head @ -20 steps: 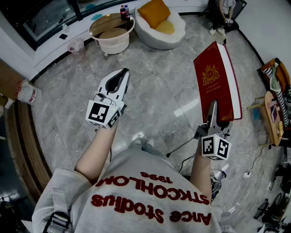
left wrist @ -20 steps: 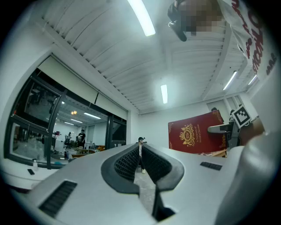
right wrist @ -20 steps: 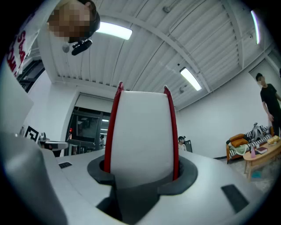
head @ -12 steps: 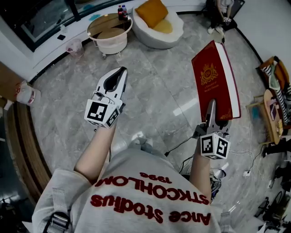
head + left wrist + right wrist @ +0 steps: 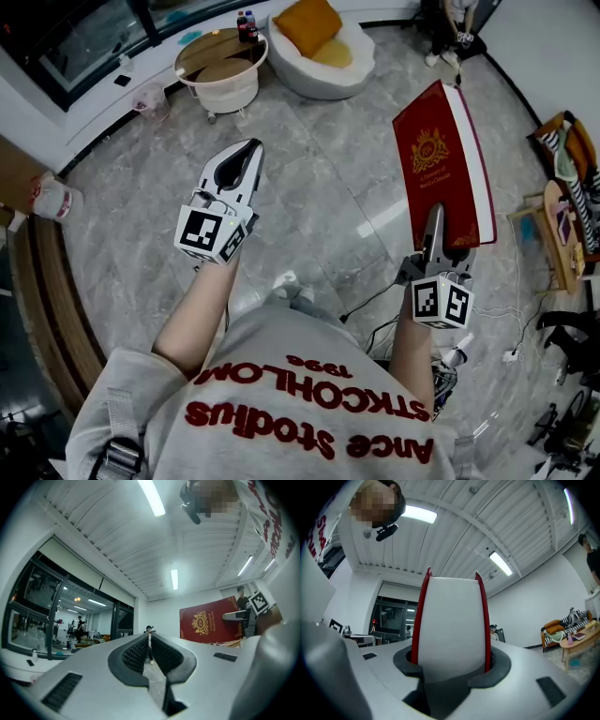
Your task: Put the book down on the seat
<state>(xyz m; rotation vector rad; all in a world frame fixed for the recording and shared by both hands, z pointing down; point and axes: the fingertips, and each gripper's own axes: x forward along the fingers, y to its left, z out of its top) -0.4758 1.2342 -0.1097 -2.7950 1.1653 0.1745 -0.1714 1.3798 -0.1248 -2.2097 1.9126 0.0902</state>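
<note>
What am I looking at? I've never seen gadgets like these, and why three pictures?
No robot here: a person holds a two-jaw gripper in each hand. The head view comes from a camera on the person's head, looking down at the marble floor. The other two come from cameras riding on the grippers, looking along their jaws. The right gripper clamps a red book by its near end; its own view shows the white pages between the jaws. The left gripper is shut and empty. Ahead on the floor stand a white seat with an orange cushion and a round table.
</note>
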